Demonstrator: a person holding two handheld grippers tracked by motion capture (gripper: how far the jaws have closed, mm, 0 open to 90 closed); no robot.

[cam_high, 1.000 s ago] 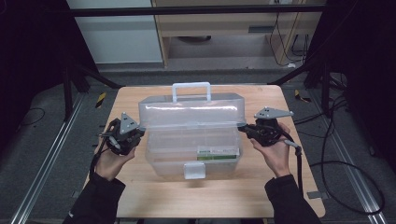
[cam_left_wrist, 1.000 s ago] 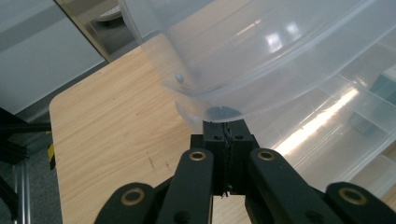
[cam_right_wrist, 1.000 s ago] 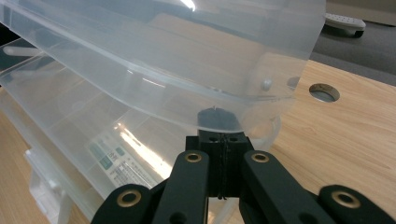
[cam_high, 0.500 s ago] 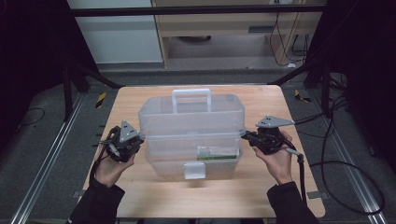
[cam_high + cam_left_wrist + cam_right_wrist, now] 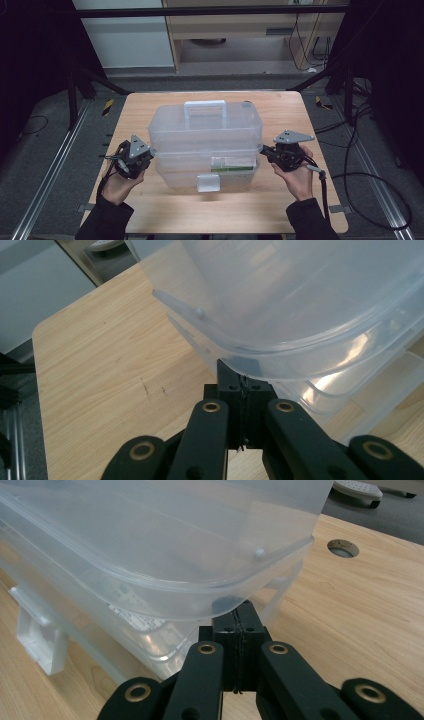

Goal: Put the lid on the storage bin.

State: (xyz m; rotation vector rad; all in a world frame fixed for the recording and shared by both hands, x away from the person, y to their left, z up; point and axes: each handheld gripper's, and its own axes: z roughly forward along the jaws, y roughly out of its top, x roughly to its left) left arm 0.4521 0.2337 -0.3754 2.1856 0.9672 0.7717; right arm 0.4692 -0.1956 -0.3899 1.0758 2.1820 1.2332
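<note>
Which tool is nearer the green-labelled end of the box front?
The right tool. The green label sits right of centre on the clear plastic box, closer to that side than to the left tool.

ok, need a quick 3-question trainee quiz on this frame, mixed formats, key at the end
1. True or false: the clear plastic box has a white handle on its lid.
2. Multiple choice: where do the two tools sit relative to the box? A) both on top of the lid B) one at each end, tips under the lid's rim C) both at the front latch
3. Short answer: are the jaws of the left tool and the right tool open or shut?

Key:
1. True.
2. B.
3. Shut, both pairs pressed together with nothing between them.
</note>
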